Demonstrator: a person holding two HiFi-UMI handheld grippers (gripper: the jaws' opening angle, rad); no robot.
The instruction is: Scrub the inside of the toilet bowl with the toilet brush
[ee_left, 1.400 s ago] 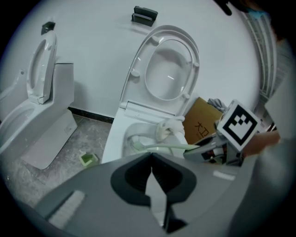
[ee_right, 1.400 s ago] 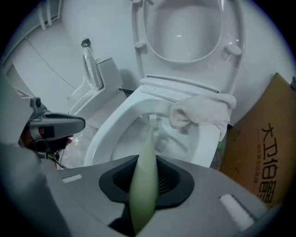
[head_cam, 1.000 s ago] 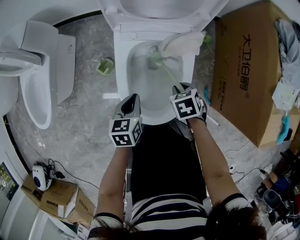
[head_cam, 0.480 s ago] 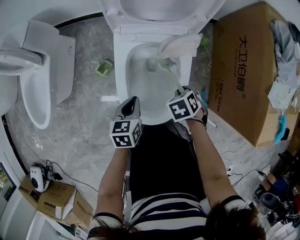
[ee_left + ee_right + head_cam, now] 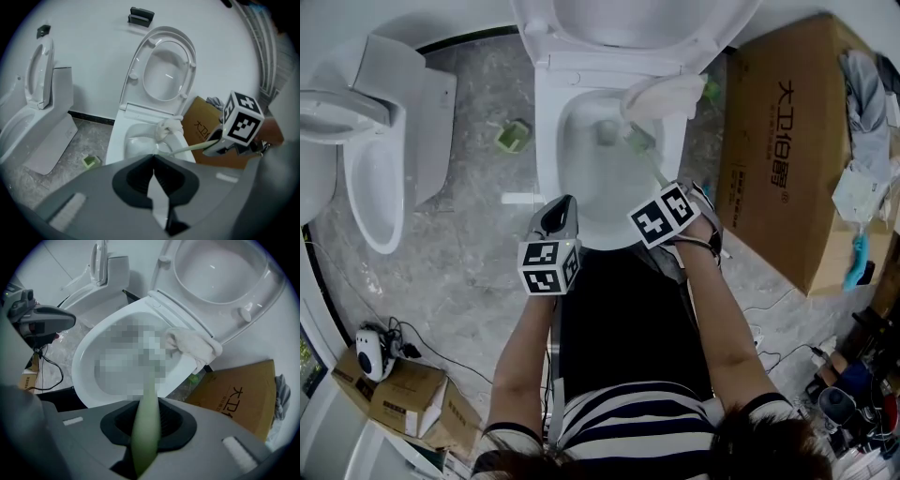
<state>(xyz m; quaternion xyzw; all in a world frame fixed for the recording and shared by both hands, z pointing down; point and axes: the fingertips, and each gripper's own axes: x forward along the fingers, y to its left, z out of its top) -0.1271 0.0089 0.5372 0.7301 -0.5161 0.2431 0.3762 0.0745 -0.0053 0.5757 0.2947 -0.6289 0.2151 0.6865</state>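
Toilet brush (image 5: 147,401) sits clamped by its pale green handle in our right gripper (image 5: 145,425), whose jaws press against it from both sides. From there the handle slants away and down into the toilet bowl (image 5: 546,141), and in the head view its end lies inside the bowl on the far right, just below a white cloth (image 5: 661,94) draped over the right rim. Our left gripper (image 5: 153,180) hangs over the near left edge of the bowl with its jaws brought together and nothing between them; it stays apart from the brush. We see the seat and lid (image 5: 628,19) raised at the far end of the toilet. On the grey floor, left of the bowl, lies a small green object (image 5: 513,134), and further left stands a second toilet (image 5: 366,187). A big cardboard box (image 5: 778,141) stands just right of the bowl.
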